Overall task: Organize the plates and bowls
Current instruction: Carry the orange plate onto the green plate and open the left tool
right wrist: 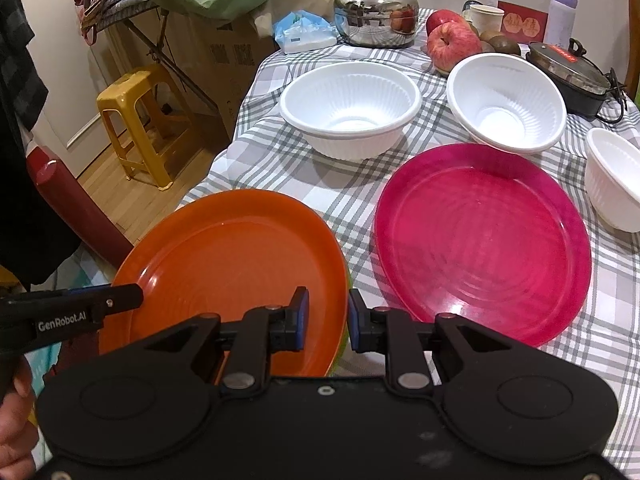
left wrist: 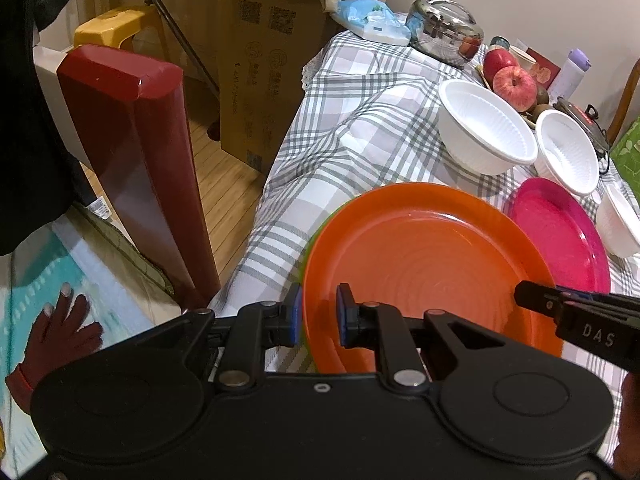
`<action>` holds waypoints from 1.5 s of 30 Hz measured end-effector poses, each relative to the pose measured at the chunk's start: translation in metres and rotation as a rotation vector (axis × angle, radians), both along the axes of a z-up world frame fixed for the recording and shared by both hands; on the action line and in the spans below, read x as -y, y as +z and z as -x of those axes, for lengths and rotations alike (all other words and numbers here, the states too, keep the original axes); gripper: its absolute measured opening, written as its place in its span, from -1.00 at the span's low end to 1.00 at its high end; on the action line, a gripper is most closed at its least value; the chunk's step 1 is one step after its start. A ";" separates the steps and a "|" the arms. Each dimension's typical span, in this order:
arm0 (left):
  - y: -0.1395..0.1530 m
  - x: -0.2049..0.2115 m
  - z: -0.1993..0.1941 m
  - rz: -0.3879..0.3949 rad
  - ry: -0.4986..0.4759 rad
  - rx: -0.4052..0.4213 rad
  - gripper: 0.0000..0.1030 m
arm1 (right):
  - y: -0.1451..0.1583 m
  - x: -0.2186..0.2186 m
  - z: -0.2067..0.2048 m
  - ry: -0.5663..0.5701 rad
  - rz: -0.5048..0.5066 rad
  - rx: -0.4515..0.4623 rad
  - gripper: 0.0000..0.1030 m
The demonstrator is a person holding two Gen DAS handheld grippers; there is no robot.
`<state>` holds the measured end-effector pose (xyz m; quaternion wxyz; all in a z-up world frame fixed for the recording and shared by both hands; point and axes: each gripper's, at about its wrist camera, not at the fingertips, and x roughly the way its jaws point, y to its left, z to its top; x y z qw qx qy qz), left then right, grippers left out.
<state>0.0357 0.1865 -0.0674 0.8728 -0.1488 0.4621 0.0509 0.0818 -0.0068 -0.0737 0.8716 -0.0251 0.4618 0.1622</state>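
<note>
— Two grippers — left gripper (left wrist: 318,314) and right gripper (right wrist: 325,319) — straddle opposite rims of the orange plate (right wrist: 236,268), jaws narrow, unclosed.
— It overhangs the desk (right wrist: 360,184) edge; uneven lift could tip it.

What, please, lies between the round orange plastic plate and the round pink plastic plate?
Only bare checked tablecloth separates the orange plate from the pink plate, clearest in the right wrist view.

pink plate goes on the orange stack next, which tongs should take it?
Right. The right tongs sit at the orange plate's right rim, beside the pink plate. The left tongs straddle the orange plate's far-left rim.
</note>
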 end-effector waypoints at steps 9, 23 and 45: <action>-0.004 0.002 -0.005 -0.018 -0.004 0.003 -0.56 | -0.005 -0.002 -0.002 -0.004 0.017 0.010 -0.56; 0.000 0.008 -0.008 -0.042 -0.037 0.017 -0.56 | -0.007 -0.003 -0.008 -0.010 0.017 0.030 -0.48; 0.011 0.028 0.007 -0.080 -0.022 -0.014 -0.56 | 0.005 0.026 0.013 -0.052 -0.025 0.059 -0.48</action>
